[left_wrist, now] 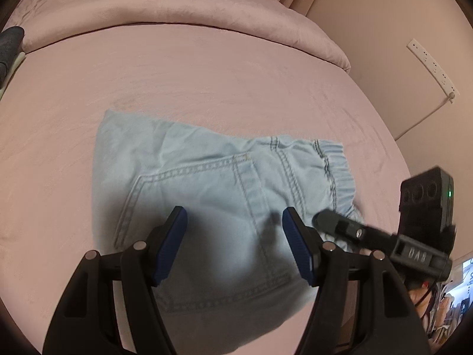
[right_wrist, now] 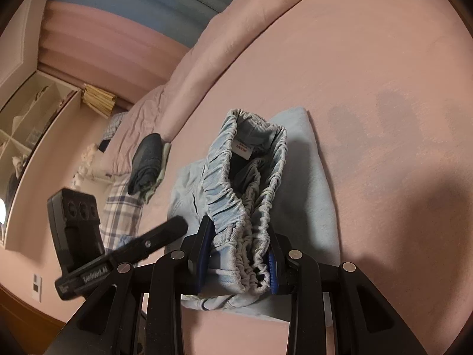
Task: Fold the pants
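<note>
Light blue denim pants (left_wrist: 207,195) lie folded on the pink bed, back pocket up, elastic waistband to the right. My left gripper (left_wrist: 235,222) is open and empty just above the pocket area. My right gripper (right_wrist: 239,254) is shut on the gathered elastic waistband (right_wrist: 236,204) of the pants, lifting it so the waist opening and a white label (right_wrist: 241,150) face the camera. The right gripper also shows at the right edge of the left wrist view (left_wrist: 384,236), at the waistband.
A rolled pink duvet (left_wrist: 177,9) lies across the far side of the bed. A stack of dark folded clothes (right_wrist: 146,162) sits near the bed's left side, by a plaid cloth (right_wrist: 121,207). A wall and power strip (left_wrist: 431,65) are to the right.
</note>
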`<state>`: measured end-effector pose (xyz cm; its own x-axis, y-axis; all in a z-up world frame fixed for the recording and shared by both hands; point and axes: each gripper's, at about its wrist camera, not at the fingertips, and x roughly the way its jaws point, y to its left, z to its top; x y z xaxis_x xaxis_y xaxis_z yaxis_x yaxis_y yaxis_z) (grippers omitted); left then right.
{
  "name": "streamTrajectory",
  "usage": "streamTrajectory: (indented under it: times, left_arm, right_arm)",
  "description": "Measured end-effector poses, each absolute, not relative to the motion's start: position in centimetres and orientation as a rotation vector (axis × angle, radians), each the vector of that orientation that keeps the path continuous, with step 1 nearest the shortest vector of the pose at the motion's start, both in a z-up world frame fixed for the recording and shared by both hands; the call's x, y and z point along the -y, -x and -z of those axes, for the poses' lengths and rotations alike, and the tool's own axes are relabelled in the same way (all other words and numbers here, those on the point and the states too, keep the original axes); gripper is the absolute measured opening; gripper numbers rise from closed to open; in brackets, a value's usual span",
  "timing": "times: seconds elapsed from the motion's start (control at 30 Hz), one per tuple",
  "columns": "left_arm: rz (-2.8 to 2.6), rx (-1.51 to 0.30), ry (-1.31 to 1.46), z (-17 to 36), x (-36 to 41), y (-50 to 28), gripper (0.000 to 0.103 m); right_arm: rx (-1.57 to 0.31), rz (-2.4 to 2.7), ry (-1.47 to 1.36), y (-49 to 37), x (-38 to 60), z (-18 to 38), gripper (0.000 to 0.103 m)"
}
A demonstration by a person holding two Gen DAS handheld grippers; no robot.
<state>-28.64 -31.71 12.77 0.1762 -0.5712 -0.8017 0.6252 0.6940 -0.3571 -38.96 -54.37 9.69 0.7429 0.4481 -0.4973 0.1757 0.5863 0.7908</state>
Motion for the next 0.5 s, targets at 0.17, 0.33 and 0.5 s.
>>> streamTrajectory:
  times: [0.17, 0.33, 0.5]
  left_arm:
    - [0.849, -1.124, -0.024, -13.3, 32.8, 28.4, 0.067]
    - [0.835, -1.153, -0.015, -13.2, 33.7, 28.6, 0.067]
    - [0.806, -1.178, -0.061, -12.7, 35.3, 28.4, 0.068]
  right_arm:
    - [-0.724, -0.185, -0.951, 38.9, 54.1, -9.7, 0.033]
    - [-0.71, -0.2, -0.928, 39.3, 54.6, -9.4, 0.033]
    - [-0.714, -0.213, -0.952, 39.6, 55.1, -8.6, 0.033]
